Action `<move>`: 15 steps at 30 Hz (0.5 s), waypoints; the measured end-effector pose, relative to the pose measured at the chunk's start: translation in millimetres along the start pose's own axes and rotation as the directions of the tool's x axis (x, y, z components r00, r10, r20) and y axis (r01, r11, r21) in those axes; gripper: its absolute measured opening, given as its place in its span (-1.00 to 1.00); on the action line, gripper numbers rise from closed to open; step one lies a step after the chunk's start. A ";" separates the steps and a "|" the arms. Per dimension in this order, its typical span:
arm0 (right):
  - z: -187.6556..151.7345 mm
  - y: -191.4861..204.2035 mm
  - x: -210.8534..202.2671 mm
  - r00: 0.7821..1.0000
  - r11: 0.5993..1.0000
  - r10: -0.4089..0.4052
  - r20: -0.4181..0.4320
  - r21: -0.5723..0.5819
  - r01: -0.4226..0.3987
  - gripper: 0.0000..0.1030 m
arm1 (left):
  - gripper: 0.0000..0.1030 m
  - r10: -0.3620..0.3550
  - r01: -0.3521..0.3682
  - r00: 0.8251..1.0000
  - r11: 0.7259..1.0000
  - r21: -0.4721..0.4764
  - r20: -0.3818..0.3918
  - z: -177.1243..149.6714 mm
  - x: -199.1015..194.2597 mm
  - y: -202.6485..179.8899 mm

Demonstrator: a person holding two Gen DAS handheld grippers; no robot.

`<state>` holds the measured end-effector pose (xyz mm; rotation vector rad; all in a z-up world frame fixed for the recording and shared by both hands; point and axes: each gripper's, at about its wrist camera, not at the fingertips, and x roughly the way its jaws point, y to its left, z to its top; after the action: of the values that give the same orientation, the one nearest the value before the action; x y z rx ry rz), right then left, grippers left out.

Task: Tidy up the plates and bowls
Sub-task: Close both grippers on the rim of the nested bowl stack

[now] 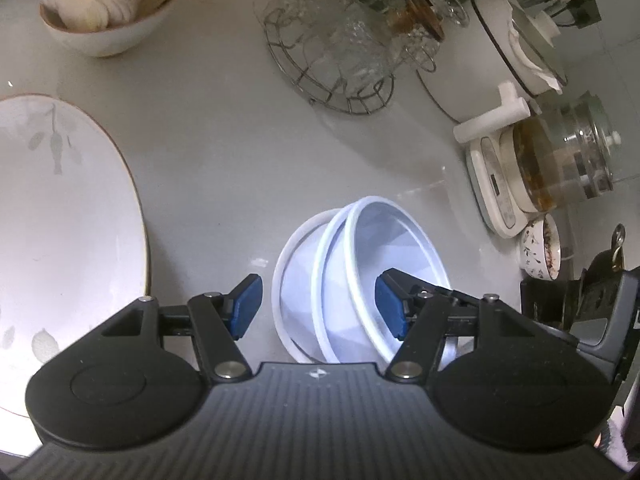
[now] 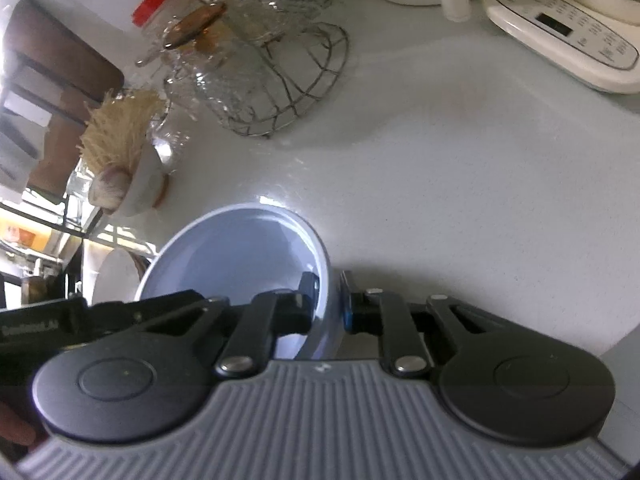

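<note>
While only the left wrist view shows two nested pale-blue bowls [image 1: 360, 280] beneath the wide-apart left gripper [image 1: 316, 308], the right gripper [image 2: 328, 300] clamps the upper bowl's rim [image 2: 324, 280].

The left gripper's [image 1: 318, 308] body hides the near rims of the nested white bowls [image 1: 360, 280]. The large plate [image 1: 68, 216] runs off the left edge. The wire basket [image 2: 288, 80] of glassware looks blurred.

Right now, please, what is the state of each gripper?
Left gripper: open, holding nothing, above the stacked blue bowls.
Right gripper: shut on a blue bowl, gripped at its rim.
</note>
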<state>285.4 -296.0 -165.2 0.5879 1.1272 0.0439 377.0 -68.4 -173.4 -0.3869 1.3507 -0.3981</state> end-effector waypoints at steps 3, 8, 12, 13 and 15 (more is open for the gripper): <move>-0.3 1.1 -3.4 1.000 1.000 -0.005 0.011 -0.010 0.005 -0.69 | 0.31 -0.005 0.005 1.000 1.000 -0.004 -0.003 -1.6 1.1 0.2; 0.8 4.0 -11.9 0.999 1.000 0.001 0.038 -0.021 0.000 -0.61 | 0.31 -0.006 0.006 1.000 1.000 -0.006 0.008 -3.2 -2.6 3.1; -0.1 -1.6 -17.3 0.999 1.000 0.003 0.043 0.007 -0.003 -0.28 | 0.31 0.000 0.000 1.000 1.000 -0.009 0.001 -4.9 -0.2 5.3; -0.3 -3.4 -19.4 0.999 1.000 0.014 0.043 0.016 -0.014 -0.28 | 0.31 0.000 0.000 1.000 1.000 -0.010 -0.001 -5.1 -0.1 7.1; -1.4 -4.3 -24.1 0.998 0.999 0.020 0.052 0.023 -0.022 -0.27 | 0.31 0.007 -0.007 1.000 1.000 -0.010 0.000 -5.2 0.6 7.8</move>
<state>272.3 -306.8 -147.5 0.6189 1.0725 0.0333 372.4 -62.1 -178.7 -0.3904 1.3544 -0.3859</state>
